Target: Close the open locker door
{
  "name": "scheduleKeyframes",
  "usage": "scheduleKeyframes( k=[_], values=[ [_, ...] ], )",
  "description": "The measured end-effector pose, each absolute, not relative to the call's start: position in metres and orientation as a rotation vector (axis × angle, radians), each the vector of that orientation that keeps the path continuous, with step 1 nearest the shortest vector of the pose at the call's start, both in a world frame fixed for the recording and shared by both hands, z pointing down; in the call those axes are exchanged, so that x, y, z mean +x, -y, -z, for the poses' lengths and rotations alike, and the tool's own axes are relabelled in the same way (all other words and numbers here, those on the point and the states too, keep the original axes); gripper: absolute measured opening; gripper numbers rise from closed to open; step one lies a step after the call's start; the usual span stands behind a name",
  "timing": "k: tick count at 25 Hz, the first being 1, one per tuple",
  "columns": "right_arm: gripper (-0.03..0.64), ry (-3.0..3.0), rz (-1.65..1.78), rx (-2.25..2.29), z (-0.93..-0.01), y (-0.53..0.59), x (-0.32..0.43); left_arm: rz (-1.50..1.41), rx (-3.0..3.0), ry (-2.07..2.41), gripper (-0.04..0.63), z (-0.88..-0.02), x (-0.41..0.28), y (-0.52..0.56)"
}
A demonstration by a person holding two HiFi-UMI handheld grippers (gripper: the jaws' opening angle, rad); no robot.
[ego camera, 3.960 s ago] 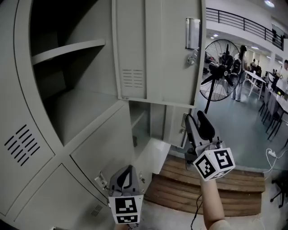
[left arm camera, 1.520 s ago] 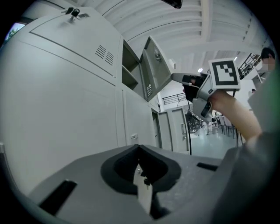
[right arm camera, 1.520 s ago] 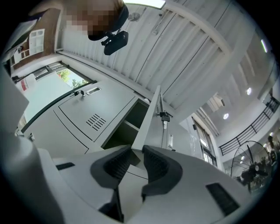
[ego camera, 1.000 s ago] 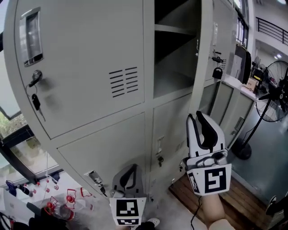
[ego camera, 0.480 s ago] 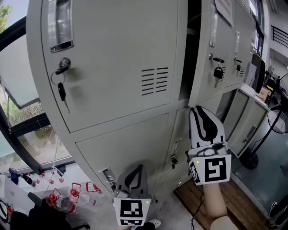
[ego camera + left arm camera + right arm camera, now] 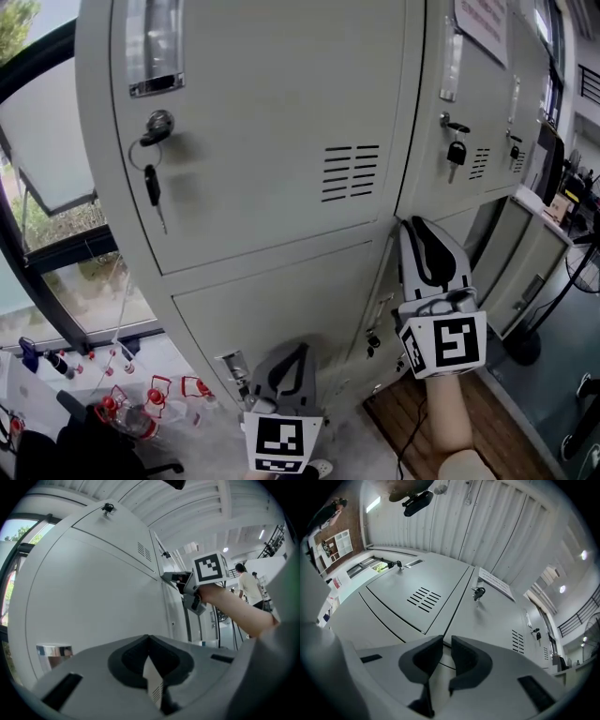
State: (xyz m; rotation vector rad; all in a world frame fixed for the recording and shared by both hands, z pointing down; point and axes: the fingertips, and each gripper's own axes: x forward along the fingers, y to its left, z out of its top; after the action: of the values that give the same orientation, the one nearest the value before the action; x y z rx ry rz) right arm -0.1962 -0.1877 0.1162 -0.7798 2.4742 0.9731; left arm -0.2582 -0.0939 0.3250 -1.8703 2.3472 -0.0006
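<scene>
The grey locker door, with its recessed handle, hanging key and vent slots, lies almost flush with the cabinet. Only a thin dark seam shows along its right edge. My right gripper points up at the door's lower right corner, by that seam. Its jaws have just been closing and now stand a narrow gap apart with nothing between them. My left gripper hangs lower, in front of the lower locker door, jaws shut and empty. The left gripper view shows the right gripper against the door's edge.
Neighbouring lockers with padlocks stand to the right. A window and several bottles on the floor are at the left. A wooden platform lies at the lower right. A person stands far behind.
The door has swung from ajar, with the shelf inside showing, to almost flush. My right gripper has followed its edge toward the cabinet, its jaws narrower than before. The left gripper has barely moved.
</scene>
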Motion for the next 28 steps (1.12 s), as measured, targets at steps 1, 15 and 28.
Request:
scheduleKeyframes(
  k=[1, 15, 28],
  values=[
    [0.067, -2.476, -0.968, -0.777, -0.116, 0.188, -0.197, 0.001, -1.872, -2.347, 0.002, -0.325, -0.258, 0.094],
    [0.058, -2.516, -0.948, -0.721, -0.115, 0.193, -0.209, -0.016, -1.883, -2.371, 0.002, -0.328, -0.259, 0.091],
    [0.037, -2.542, -0.911, -0.631, -0.114, 0.185, -0.207, 0.018, -1.875, -2.332, 0.002, -0.331, -0.258, 0.096]
  ],
)
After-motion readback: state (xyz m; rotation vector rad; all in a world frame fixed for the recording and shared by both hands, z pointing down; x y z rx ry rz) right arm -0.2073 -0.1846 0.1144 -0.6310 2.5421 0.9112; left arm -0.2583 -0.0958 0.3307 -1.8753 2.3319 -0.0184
